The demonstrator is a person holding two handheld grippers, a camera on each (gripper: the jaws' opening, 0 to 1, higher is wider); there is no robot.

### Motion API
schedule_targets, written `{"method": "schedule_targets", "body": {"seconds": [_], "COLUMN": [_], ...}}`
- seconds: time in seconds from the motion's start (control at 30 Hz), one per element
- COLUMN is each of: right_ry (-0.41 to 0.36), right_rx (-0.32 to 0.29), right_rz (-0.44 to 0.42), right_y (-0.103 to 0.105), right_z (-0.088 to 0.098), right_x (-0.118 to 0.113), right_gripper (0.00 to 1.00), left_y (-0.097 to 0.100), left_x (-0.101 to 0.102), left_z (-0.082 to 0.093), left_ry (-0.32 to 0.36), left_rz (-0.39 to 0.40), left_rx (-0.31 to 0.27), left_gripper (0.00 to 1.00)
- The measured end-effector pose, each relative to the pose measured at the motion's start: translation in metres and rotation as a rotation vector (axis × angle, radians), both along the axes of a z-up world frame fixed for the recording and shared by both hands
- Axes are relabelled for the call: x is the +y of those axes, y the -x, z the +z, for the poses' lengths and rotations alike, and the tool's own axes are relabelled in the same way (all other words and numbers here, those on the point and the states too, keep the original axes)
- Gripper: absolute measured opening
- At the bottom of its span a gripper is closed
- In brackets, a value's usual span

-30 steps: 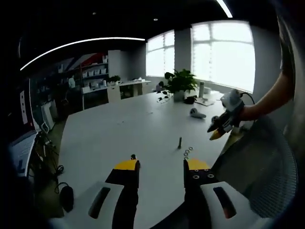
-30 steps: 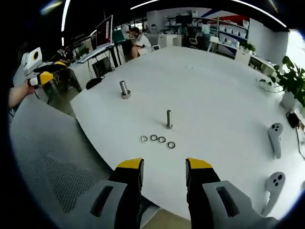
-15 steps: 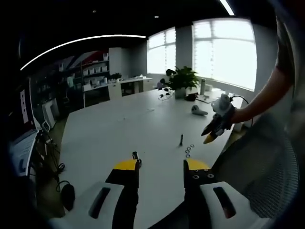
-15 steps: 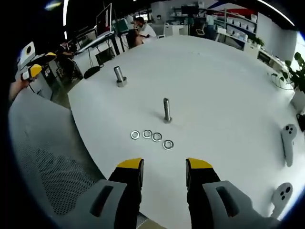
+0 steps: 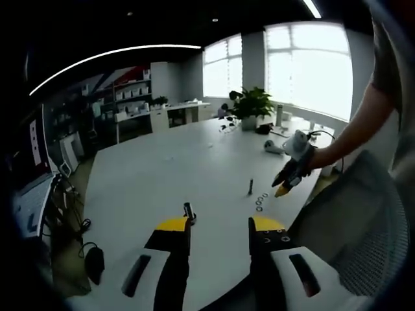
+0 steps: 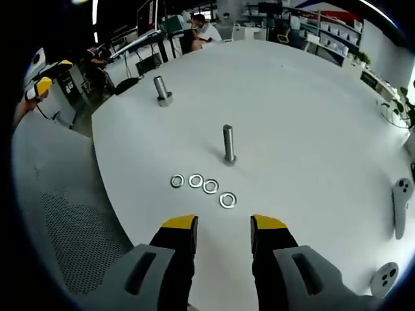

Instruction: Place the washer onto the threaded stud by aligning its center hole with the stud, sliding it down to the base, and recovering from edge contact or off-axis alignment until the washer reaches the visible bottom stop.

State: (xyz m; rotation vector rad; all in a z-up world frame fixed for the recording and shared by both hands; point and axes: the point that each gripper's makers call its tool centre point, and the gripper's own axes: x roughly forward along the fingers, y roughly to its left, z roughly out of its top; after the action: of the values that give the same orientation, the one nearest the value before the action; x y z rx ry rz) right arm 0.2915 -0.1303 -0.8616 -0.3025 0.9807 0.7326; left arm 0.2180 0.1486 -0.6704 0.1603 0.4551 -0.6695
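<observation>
In the right gripper view the right gripper (image 6: 222, 228) hangs above the near edge of the white worktop (image 6: 311, 110), its two yellow-tipped jaws parted with nothing between them. Just beyond the jaws, close to that edge, four washers (image 6: 202, 189) lie flat in a slightly curved row, each close beside the next. Farther in from the row, the threaded stud (image 6: 228, 144) stands upright on the worktop, bare of any washer, apart from the row. A second upright stud (image 6: 161, 89) stands near the worktop's left edge, well apart from the first. Two white controllers (image 6: 402, 207) lie near the right edge. A mesh chair back (image 6: 58, 194) sits against the near edge at the left, and the left gripper (image 6: 44, 85) shows beyond it, off the worktop. In the left gripper view the left gripper (image 5: 219, 228) has its jaws spread and empty, over the worktop's near edge, with the second stud just past its left jaw. The right gripper appears there too, held by a hand (image 5: 310, 157), pointing down close above the washers and threaded stud near the right edge
</observation>
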Motion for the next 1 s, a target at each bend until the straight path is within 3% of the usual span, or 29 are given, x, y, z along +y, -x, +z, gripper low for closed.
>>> {"method": "schedule_targets", "body": {"seconds": [0.13, 0.27, 0.5, 0.53, 0.77, 1.0], "right_ry": [0.029, 0.001, 0.021, 0.027, 0.019, 0.067], "right_rx": [-0.003, 0.014, 0.032, 0.009, 0.021, 0.011], "right_rz": [0.029, 0.032, 0.071, 0.089, 0.088, 0.132], "right_y": [0.0, 0.001, 0.003, 0.0, -0.003, -0.007], "right_z": [-0.002, -0.004, -0.011, -0.01, -0.011, -0.013], "right_x": [0.0, 0.004, 0.008, 0.008, 0.008, 0.008], "right_gripper": [0.34, 0.34, 0.35, 0.34, 0.33, 0.31], "left_y": [0.0, 0.006, 0.004, 0.004, 0.004, 0.004], "left_x": [-0.002, -0.009, -0.007, -0.007, -0.006, -0.005], "left_z": [-0.001, -0.002, -0.003, -0.004, -0.003, -0.006], "left_ry": [-0.008, -0.056, -0.057, -0.061, -0.058, -0.066], "left_rz": [-0.01, -0.055, -0.046, -0.049, -0.041, -0.039], "left_rx": [-0.001, -0.025, -0.018, -0.018, -0.021, -0.008], "left_gripper": [0.33, 0.33, 0.33, 0.33, 0.33, 0.33]}}
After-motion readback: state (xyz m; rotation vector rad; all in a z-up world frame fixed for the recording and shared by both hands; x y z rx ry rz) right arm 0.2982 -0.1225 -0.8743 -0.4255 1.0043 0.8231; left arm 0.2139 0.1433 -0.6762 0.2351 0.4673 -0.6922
